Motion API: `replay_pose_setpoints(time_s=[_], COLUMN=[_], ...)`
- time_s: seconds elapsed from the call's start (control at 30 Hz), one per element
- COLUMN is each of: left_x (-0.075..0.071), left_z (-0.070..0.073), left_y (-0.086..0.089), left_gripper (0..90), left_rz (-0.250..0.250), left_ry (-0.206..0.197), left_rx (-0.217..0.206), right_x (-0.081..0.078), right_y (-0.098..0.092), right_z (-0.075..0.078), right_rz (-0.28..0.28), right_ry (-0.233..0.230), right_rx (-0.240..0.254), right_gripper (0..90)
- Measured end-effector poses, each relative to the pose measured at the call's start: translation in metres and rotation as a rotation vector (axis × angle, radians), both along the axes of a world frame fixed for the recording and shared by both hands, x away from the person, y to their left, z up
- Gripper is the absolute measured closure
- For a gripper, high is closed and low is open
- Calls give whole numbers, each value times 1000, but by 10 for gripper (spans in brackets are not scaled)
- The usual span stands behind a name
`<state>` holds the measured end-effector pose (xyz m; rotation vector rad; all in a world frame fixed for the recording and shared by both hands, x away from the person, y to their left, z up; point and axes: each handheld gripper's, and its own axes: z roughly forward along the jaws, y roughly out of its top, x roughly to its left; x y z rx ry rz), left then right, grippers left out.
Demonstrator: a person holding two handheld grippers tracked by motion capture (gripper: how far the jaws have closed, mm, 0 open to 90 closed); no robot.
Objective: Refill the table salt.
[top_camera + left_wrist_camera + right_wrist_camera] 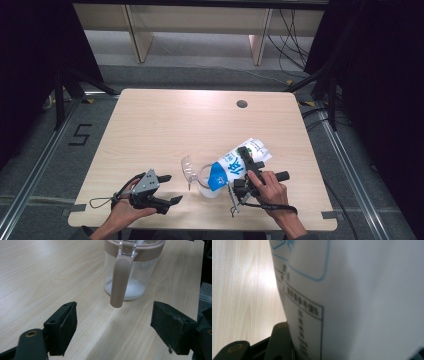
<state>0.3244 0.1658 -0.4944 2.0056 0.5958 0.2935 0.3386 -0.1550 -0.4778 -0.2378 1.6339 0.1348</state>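
A white and blue pouch hangs tilted, its lower blue end over the mouth of a clear jar. My right gripper is shut on the pouch's middle. In the right gripper view the pouch with its printed label sits pressed against the left finger. The jar has a brown rim, a brown handle and some white stuff at its bottom. Its clear lid stands flipped open to the left. My left gripper is open near the table's front edge, pointing at the handle with nothing between its jaws.
The light wooden table has a round cable hole at the back right. Metal rails and grey floor surround it, with a "5" marked at the left. Wooden furniture legs stand beyond the far edge.
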Motion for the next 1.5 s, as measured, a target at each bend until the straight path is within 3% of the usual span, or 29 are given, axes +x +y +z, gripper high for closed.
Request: replay_pose_setpoints(time_s=[0.1,0.13,0.2,0.23,0.27,0.37,0.5,0.67,0.7,0.73,0.8,1.5], left_x=[0,0,0,0,0,0,0,0,0,0,0,0], left_z=[0,0,0,0,0,0,0,0,0,0,0,0], left_y=[0,0,0,0,0,0,0,1,0,0,0,0], left_gripper=[207,207,207,207,207,207,207,207,207,207,208,207], left_rz=[-2,-2,-1,-1,-1,-2,-1,-2,-2,-2,-1,-2], left_ry=[0,-1,-1,3,2,-1,2,-1,-1,0,2,-1], left_rx=[8,10,10,2,1,13,4,13,10,10,2,10], right_x=[0,0,-2,-2,-1,-2,1,1,0,-2,-3,-3], right_y=[0,0,-2,-2,-1,-1,1,2,0,0,-1,0], right_z=[0,1,3,3,0,-1,4,4,1,0,3,4], right_rz=[-7,4,-36,-32,-15,-26,25,25,7,-23,-49,-36], right_ry=[11,4,9,6,7,10,-21,-19,-1,16,16,-1], right_rx=[3,-5,-45,-43,-1,8,-57,-54,-16,-9,-55,-56], right_gripper=[541,541,541,541,541,542,544,545,546,546,546,548])
